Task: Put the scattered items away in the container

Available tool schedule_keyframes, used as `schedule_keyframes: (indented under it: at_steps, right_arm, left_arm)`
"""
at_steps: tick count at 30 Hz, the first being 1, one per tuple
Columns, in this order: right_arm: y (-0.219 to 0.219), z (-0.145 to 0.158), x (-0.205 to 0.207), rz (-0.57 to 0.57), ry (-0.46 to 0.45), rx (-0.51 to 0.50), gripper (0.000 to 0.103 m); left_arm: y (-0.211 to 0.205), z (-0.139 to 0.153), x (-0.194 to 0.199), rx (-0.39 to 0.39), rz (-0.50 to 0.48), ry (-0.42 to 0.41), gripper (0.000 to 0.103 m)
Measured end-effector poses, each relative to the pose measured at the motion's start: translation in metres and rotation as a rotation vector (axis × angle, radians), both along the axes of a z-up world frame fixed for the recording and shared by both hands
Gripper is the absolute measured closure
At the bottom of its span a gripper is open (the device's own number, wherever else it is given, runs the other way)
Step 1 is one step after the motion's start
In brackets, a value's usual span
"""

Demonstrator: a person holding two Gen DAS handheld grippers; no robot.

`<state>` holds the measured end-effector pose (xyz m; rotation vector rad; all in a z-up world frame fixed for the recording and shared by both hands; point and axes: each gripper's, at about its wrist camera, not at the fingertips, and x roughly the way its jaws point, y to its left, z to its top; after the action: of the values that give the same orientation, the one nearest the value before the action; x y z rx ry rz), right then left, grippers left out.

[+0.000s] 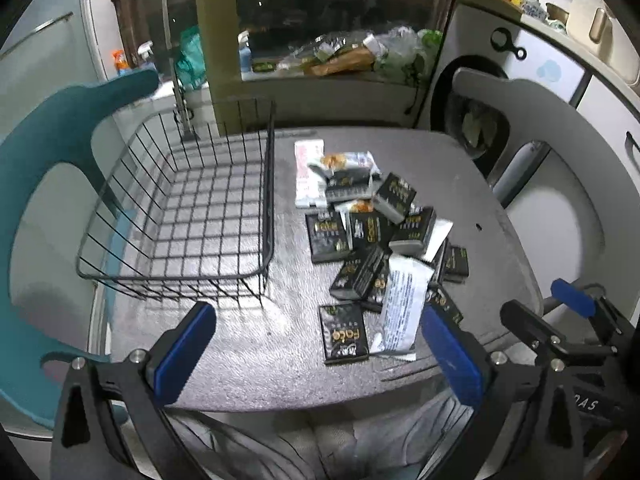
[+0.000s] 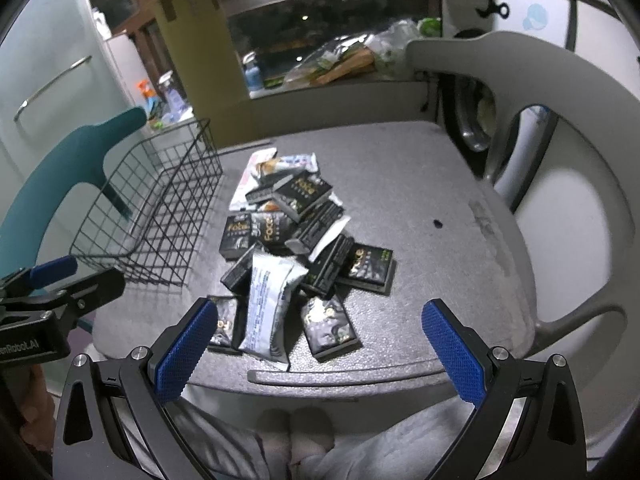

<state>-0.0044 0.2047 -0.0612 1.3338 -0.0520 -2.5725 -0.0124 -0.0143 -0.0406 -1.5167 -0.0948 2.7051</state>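
The left gripper (image 1: 316, 344) hangs over the near edge of the table with its blue-padded fingers (image 1: 184, 354) spread wide and nothing between them. The right gripper (image 2: 320, 344) sits just beside it, likewise wide apart and empty; its fingers (image 2: 186, 348) frame the near end of the pile, above it rather than touching.

The wire basket (image 1: 176, 216) stands upright on the left part of the table, a black grid with sloping sides, and nothing lies inside it. In the right wrist view the same basket (image 2: 152, 216) sits left of the pile, close but apart from it.

The scattered items are all on the table to the basket's right: a heap of small black boxes (image 1: 360, 236) with gold lettering, overlapping and tilted on one another, with a few white sachets among them. One white sachet (image 1: 400, 304) with printed text lies at the near end beside a flat black box (image 1: 344, 338); another white packet (image 1: 308, 172) lies at the far end.

The table (image 2: 420, 184) is grey and rough-textured. A teal chair (image 1: 48, 152) stands at its left, a grey chair (image 2: 560, 168) at its right. Beyond are a windowsill with bags and bottles, a washing machine door and a pale fridge.
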Motion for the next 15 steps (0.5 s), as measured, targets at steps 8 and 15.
schedule_keyframes:
  at_steps: [8,15]
  right_arm:
    - [-0.016,-0.081,-0.019,0.093,-0.096,0.095,0.019]
    - [-0.022,-0.115,-0.044,0.116,-0.136,0.155,0.025]
  left_arm:
    - [-0.012,-0.063,-0.004,-0.001,0.020,-0.119,0.001]
    - [-0.004,-0.100,-0.018,-0.032,0.000,-0.179,0.001]
